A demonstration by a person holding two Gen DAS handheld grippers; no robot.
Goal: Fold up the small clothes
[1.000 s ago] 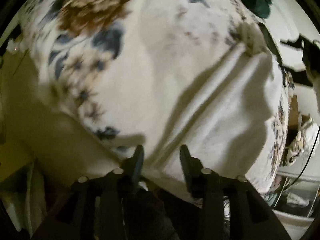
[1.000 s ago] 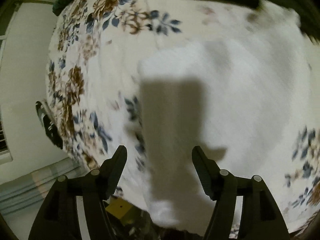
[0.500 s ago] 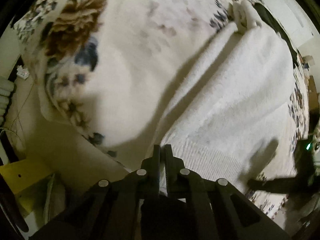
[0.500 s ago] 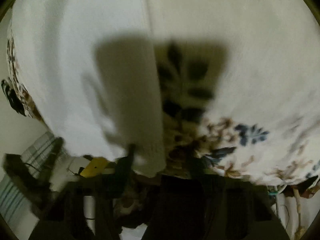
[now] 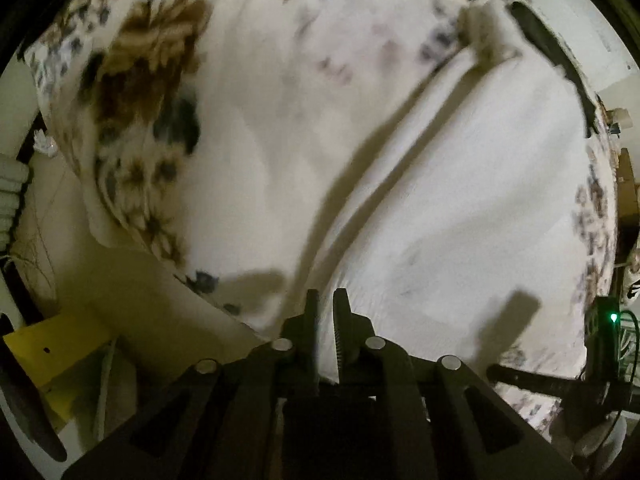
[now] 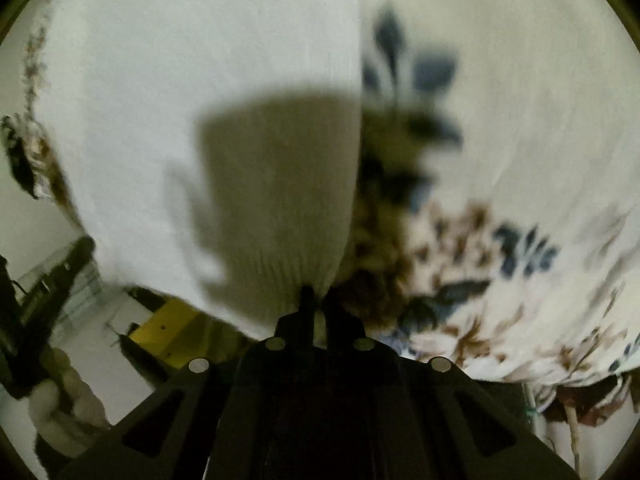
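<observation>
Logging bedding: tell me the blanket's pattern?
Cream blanket with brown and blue flowers; clearest in right wrist view.

Garment (image 5: 460,208) on bedspread (image 5: 248,128); box (image 5: 52,352) left, below.

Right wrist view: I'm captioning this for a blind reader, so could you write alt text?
The right gripper is shut on the ribbed hem corner of a white knit garment, which fills the left half. To the right lies a floral bedspread; a yellow box shows lower left.
</observation>
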